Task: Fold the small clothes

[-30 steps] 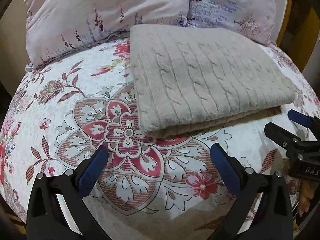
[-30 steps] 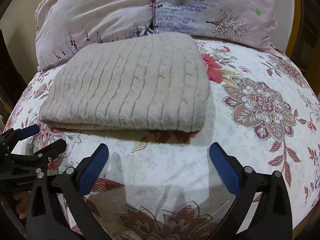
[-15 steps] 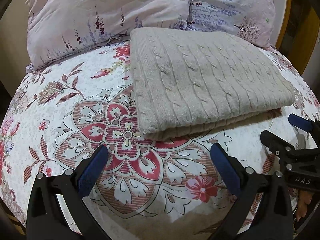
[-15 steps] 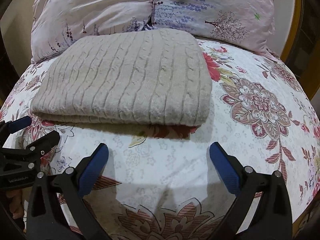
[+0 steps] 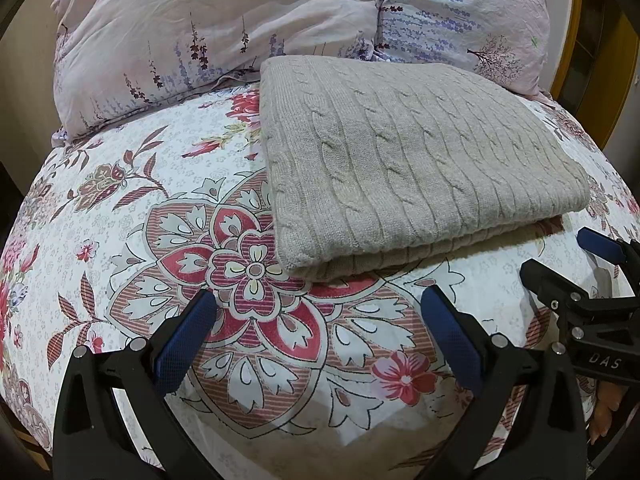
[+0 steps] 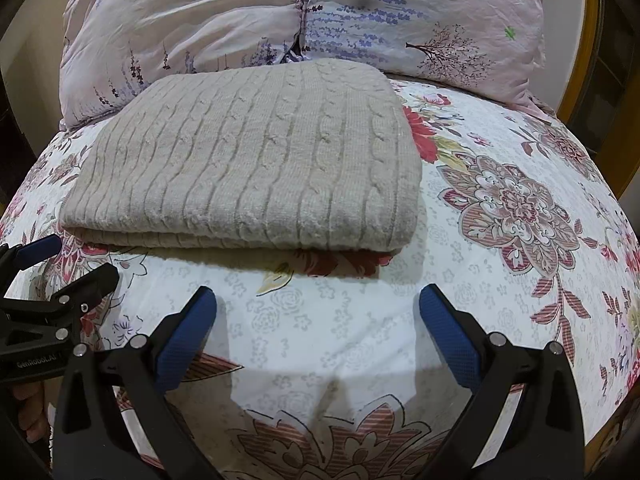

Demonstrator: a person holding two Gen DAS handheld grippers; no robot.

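Note:
A beige cable-knit sweater [image 5: 412, 164] lies folded into a neat rectangle on the floral bedspread [image 5: 140, 208]; it also shows in the right wrist view [image 6: 256, 164]. My left gripper [image 5: 316, 332] is open and empty, hovering just short of the sweater's near left corner. My right gripper [image 6: 318, 324] is open and empty, a little back from the sweater's near edge. Each gripper shows at the edge of the other's view: the right gripper [image 5: 568, 264] and the left gripper [image 6: 68, 264].
Two pale floral pillows [image 5: 224, 28] [image 6: 420, 16] lean behind the sweater at the head of the bed. A wooden bed frame edge [image 5: 576, 36] curves at the right. Open bedspread lies to the right of the sweater [image 6: 520, 208].
Both grippers have drawn back slightly from the sweater and stayed open. The sweater has not moved.

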